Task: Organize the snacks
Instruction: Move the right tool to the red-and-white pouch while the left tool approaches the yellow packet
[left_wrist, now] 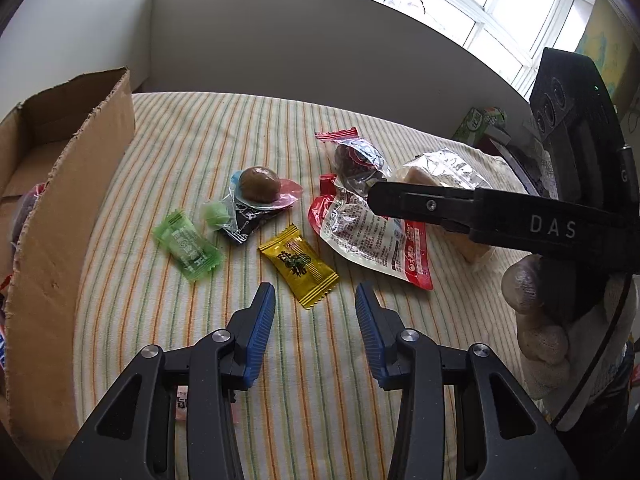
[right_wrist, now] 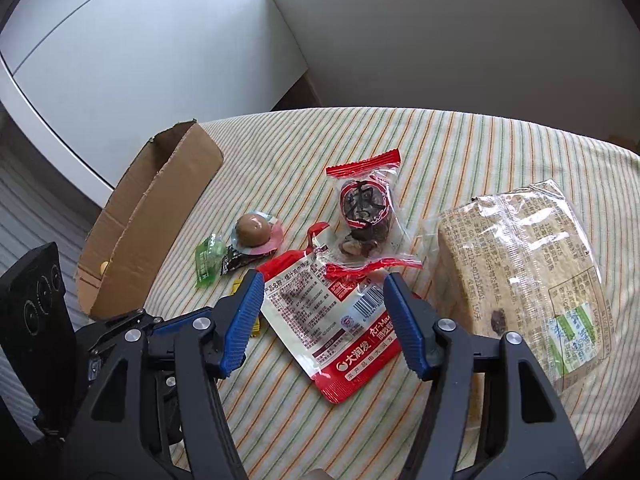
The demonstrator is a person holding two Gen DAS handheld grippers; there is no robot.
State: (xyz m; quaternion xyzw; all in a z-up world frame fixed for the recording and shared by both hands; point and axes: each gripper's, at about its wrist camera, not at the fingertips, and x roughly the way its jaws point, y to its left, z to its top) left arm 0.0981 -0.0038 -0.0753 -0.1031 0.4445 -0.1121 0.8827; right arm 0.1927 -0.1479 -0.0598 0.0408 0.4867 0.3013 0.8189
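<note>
Several snacks lie loose on your striped desk (left_wrist: 168, 320). Your left hand-held gripper (left_wrist: 316, 300) hangs released, nothing between its pads, just short of the yellow candy packet (left_wrist: 298, 266); bare cloth lies beneath it. Your right hand-held gripper (right_wrist: 320, 292) stands parted around the red sauce pouch (right_wrist: 340, 332) without pressing it, the wrapped bread loaf (right_wrist: 520, 272) close by. At the desk's left edge sits the torn cardboard box (left_wrist: 76, 208).
</note>
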